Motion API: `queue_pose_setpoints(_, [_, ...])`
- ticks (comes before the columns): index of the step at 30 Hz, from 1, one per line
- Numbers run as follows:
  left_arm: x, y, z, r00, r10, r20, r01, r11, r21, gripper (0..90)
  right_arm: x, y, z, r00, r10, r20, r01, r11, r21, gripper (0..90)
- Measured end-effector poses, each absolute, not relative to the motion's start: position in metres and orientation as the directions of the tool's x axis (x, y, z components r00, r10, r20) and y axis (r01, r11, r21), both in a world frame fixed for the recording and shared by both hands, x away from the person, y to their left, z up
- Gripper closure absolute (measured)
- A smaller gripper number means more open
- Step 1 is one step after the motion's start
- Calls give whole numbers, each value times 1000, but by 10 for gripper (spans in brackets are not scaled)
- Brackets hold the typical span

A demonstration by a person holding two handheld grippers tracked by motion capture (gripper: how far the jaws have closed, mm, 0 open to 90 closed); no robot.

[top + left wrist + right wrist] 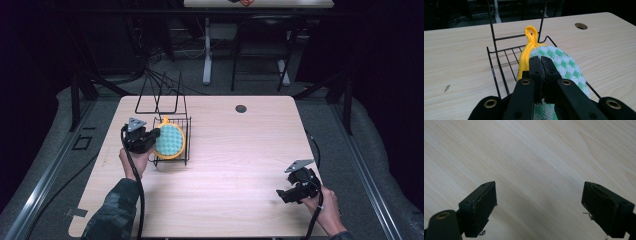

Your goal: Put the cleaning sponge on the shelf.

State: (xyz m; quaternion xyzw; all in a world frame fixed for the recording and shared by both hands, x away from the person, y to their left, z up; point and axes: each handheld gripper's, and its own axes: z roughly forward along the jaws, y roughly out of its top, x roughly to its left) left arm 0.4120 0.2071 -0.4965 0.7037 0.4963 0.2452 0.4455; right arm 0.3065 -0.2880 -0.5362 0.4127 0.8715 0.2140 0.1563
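Pale wood grain covers the table (pixel 235 165), which stands in a dark room with a second table's legs visible behind it. On the left half of the table sits a black wire rack (pixel 172 137), its tall back frame rising at the far side. Inside the rack leans a round pot holder (pixel 169 141), checked green and white with a yellow border and a yellow hanging loop at its top edge; in the left gripper view the cloth (pixel 564 65) stands on edge over the rack's wires (pixel 499 65).

The left gripper (pixel 150 139) reaches in from the rack's left side, and its jaws are pressed together on the near edge of the pot holder, cloth showing on both sides of them (pixel 541 67). The left hand (pixel 134 160) holds it from below.

Well apart, near the table's front right corner, the right gripper (pixel 286 196) rests low over bare wood, its jaws spread wide with nothing between them (pixel 540 202). A round hole (pixel 241 108) marks the table's far edge.
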Motion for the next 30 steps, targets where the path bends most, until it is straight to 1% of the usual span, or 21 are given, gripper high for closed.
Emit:
queue_pose_setpoints(6, [418, 206, -499, 383, 917, -110, 495, -103, 863, 879, 307, -288, -538, -607, 789, -95, 653, 564, 505, 124])
queue_pose_setpoints(30, [440, 210, -516, 391, 912, -127, 587, -141, 797, 874, 307, -288, -538, -613, 784, -96, 653, 571, 498, 124])
